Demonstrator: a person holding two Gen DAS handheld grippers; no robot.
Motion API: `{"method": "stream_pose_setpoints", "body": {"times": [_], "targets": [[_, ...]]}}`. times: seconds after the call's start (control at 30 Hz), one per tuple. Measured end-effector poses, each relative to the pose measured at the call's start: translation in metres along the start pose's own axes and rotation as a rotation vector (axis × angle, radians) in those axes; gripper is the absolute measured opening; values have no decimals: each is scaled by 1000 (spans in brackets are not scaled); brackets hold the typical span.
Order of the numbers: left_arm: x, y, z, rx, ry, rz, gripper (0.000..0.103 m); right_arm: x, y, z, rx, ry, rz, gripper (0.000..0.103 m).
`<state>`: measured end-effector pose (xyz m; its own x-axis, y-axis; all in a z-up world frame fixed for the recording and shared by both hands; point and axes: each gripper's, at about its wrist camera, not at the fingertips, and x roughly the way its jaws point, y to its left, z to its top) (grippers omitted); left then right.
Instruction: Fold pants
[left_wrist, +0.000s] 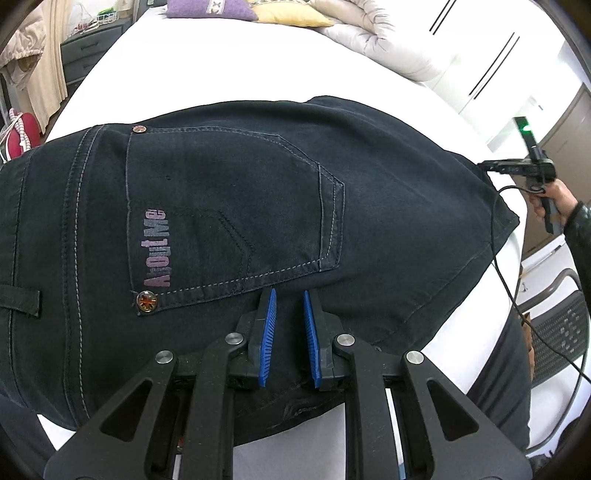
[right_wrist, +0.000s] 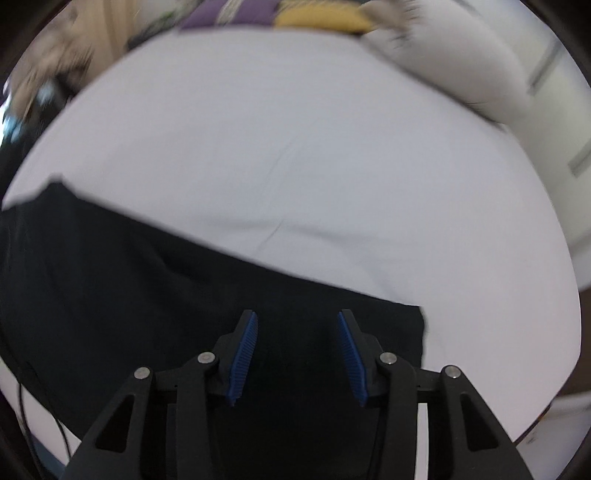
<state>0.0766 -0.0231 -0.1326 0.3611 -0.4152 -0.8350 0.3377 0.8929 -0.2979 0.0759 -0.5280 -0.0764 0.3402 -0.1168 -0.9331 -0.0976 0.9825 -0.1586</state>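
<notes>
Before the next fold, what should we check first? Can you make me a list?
1. Pants lie flat on the bed: ok, the pocket side is up and smooth.
2. Left hand-held gripper open over the pants: ok, nothing sits between its pads.
3. Right hand-held gripper open above the dark cloth: ok, its gap is wider.
4. Pant edge near the right gripper is easy to find: ok, it shows against the white sheet.
5. Cable clear of the pants: not ok, it crosses their edge.
6. Legs lined up: cannot tell, the right view is blurred.
</notes>
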Motion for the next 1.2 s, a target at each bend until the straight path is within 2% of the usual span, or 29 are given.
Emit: {"method": "stream_pose_setpoints", "body": {"times": [0.07, 0.13, 0.2, 0.27, 0.3, 0.37, 0.4, 0.47, 0.5, 0.53, 0.57, 0.6, 0.67, 0.73, 0.77, 0.87, 0.9, 0.93, 0.97, 1.0, 1.07, 1.1, 1.2], "targets": [[1, 1, 1, -4, 0, -5, 15, 20, 6, 2, -42, 58, -14, 48], [1, 2, 2, -7, 2, -7, 15, 38, 9, 0, -54, 84, -44, 39], [2, 2, 3, -9, 2, -6, 15, 44, 4, 2, 28, 46, -56, 11], [2, 2, 3, -11, -1, -3, 15, 51, -7, 4, 158, 6, -98, 0], [2, 2, 2, -12, -3, -1, 15, 53, -13, 2, 211, -19, -129, 0], [2, 1, 2, -10, -7, 5, 15, 57, -30, 0, 339, -51, -333, 0], [2, 1, 1, -10, -9, 5, 15, 53, -46, -6, 456, -83, -368, 0], [1, 0, 0, -11, -11, 4, 15, 40, -67, -19, 678, -157, -239, 0], [0, -1, 1, -13, -11, 5, 15, 30, -65, -22, 699, -189, -238, 0], [1, -2, 1, -12, -6, 11, 15, 16, -55, -20, 662, -220, -280, 4], [0, -6, 3, -5, 3, 26, 15, 3, -44, -19, 619, -254, -276, 7], [-4, -16, 9, 28, 9, 47, 15, -12, -31, -19, 586, -289, -202, 20], [-9, -33, 22, 82, -13, 24, 15, -28, -13, -21, 541, -299, -90, 34], [-14, -54, 43, 130, -50, -6, 15, -40, 17, -23, 446, -306, -7, 36], [-10, -65, 57, 143, -55, -32, 16, -43, 32, -25, 405, -292, 4, 37], [24, -104, 94, 240, -7, -100, 16, -28, 53, -25, 387, -225, 119, 35], [43, -121, 107, 291, 12, -119, 16, -12, 55, -27, 386, -180, 113, 35], [64, -136, 118, 322, 40, -139, 16, 2, 51, -30, 394, -141, 87, 29], [84, -147, 126, 338, 77, -157, 16, 13, 44, -35, 414, -127, 74, 10], [109, -158, 133, 359, 127, -156, 16, 15, 39, -40, 437, -138, 61, 0], [146, -168, 140, 390, 174, -108, 16, 16, 11, -47, 545, -145, 24, 0], [152, -168, 144, 381, 153, -115, 16, 15, -1, -51, 593, -145, 1, 0], [156, -157, 161, 292, 152, -146, 16, 4, -35, -66, 695, -142, -151, 0]]}}
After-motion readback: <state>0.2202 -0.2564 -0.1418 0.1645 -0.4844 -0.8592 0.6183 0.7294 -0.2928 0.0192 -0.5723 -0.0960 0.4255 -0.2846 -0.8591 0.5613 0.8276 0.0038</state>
